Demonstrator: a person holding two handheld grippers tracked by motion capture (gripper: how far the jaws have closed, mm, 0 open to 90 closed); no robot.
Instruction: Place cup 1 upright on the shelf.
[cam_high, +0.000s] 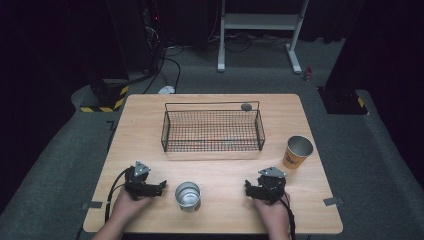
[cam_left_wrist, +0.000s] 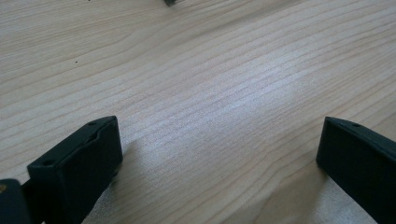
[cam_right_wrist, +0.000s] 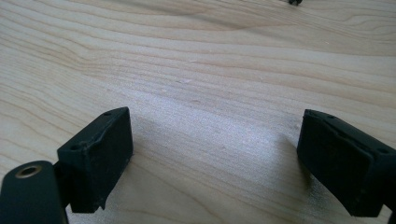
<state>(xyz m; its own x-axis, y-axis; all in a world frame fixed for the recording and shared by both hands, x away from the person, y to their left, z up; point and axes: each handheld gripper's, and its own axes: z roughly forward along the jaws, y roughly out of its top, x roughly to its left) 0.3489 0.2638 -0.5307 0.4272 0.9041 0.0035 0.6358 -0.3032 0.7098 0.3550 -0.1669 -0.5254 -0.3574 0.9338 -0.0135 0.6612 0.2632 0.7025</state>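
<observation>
Worktop (cam_high: 150, 125): pale wood, smooth.
Wire basket (cam_high: 212, 131): black mesh, centre-far on worktop, empty as far as visible; likely light, stiff; hold by top rim wire.
Orange cup (cam_high: 298, 152): right of basket, well apart from both tongs, upright; metal-lined, likely light, slick wall; pinch rim.
Silver cup (cam_high: 188, 196): near edge, between tongs, upright; thin metal, likely light, slippery, tippy; pinch rim wall.
Left tongs (cam_high: 159, 186), right tongs (cam_high: 248, 186): both released, jaws wide, resting low over bare wood, grasping nothing.

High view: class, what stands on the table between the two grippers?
A silver metal cup stands upright between the left gripper and right gripper, in the high view.
</observation>
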